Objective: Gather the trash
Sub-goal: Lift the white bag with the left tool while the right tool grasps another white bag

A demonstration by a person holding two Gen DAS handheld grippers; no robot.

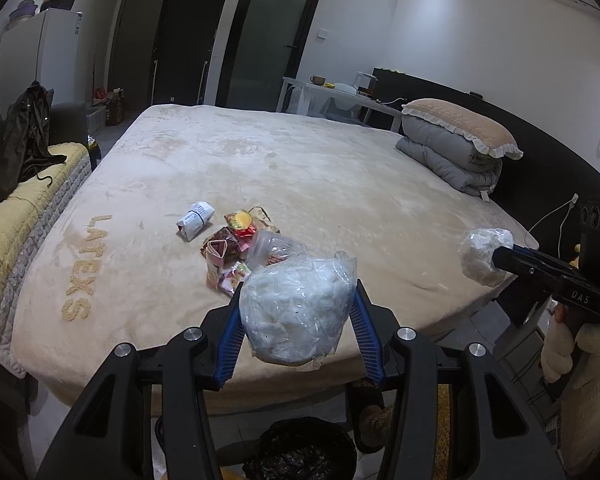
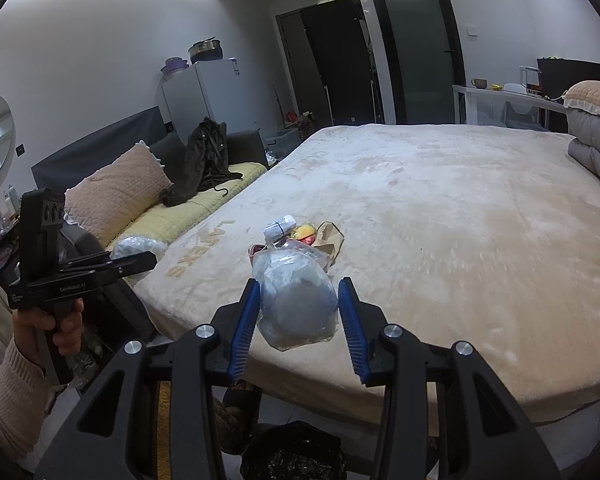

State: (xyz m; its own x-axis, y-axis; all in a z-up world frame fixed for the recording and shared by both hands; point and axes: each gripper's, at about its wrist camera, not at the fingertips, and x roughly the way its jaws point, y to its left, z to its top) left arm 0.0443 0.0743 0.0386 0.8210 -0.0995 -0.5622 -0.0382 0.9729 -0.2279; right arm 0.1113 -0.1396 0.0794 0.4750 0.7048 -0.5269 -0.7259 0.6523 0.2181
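My left gripper (image 1: 299,286) is shut on a clear plastic bag stuffed with white material (image 1: 296,320), held in the air over the bed's near edge. My right gripper (image 2: 299,282) is shut on a second crumpled clear plastic wad (image 2: 296,308). Each gripper shows in the other's view: the right one (image 1: 500,254) with its wad (image 1: 482,256), the left one (image 2: 152,258) with its bag (image 2: 136,246). A pile of wrappers and packets (image 1: 236,244) (image 2: 300,236) lies on the beige bed cover. Below the grippers stands a bin with a black liner (image 1: 304,452) (image 2: 296,454).
The big bed (image 1: 300,168) fills the middle, with a folded grey quilt and a pillow (image 1: 456,140) at its head. A yellow-covered sofa with a dark jacket (image 1: 24,148) runs along the left. A slipper (image 2: 236,412) lies on the floor by the bin.
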